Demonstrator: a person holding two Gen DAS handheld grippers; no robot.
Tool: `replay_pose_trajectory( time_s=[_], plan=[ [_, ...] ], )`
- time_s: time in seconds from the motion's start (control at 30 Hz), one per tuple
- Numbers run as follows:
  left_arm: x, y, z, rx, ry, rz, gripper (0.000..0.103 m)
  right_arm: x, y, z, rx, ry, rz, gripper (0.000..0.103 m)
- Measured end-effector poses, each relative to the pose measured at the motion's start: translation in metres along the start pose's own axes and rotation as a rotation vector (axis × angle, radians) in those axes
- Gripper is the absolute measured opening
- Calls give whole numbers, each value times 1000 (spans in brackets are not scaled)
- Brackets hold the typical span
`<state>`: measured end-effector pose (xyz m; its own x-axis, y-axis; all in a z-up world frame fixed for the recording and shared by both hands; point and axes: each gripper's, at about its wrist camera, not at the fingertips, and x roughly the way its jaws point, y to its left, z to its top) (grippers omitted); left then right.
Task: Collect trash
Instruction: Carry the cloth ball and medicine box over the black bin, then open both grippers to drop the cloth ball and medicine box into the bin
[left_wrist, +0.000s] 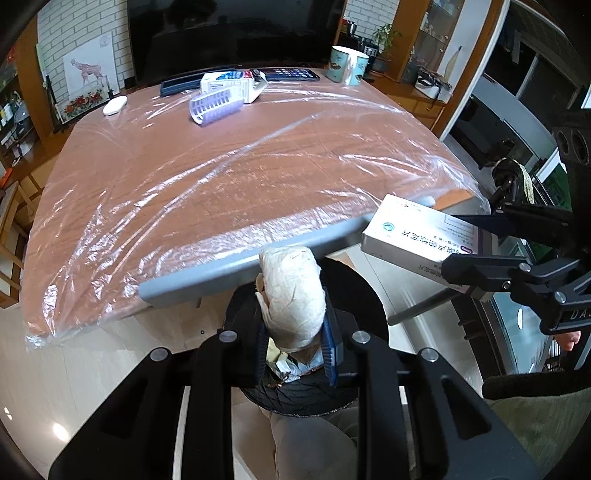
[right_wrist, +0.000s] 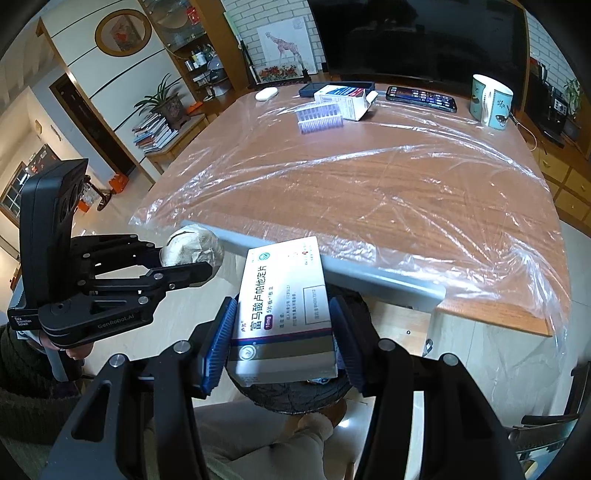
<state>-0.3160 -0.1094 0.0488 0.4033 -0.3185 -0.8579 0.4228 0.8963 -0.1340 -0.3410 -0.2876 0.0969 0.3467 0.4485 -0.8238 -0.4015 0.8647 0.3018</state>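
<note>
Trash fills both hands: my left fingers (left_wrist: 295, 325) pinch a crumpled paper wad (left_wrist: 291, 295), and my right fingers (right_wrist: 284, 339) clamp a white medicine box (right_wrist: 284, 306) by its long sides. Both loads hang past the counter (right_wrist: 369, 192) edge at six o'clock, over a dark bin (left_wrist: 351, 291) that already holds scraps, so I judge a release here would land them inside. At twelve o'clock an opened carton (left_wrist: 229, 86) and a purple blister tray (left_wrist: 216, 107) lie on the plastic sheet, likely next; the mug (left_wrist: 349, 64) and phone (left_wrist: 291, 74) look like keepers.
</note>
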Motion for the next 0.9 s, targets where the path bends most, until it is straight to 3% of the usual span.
replay_pose_trajectory(
  time_s=[0.9],
  plan=[
    [55,-10,-35,32,153,27,26,49,-5,-32,-15,141,-31,52]
  ],
)
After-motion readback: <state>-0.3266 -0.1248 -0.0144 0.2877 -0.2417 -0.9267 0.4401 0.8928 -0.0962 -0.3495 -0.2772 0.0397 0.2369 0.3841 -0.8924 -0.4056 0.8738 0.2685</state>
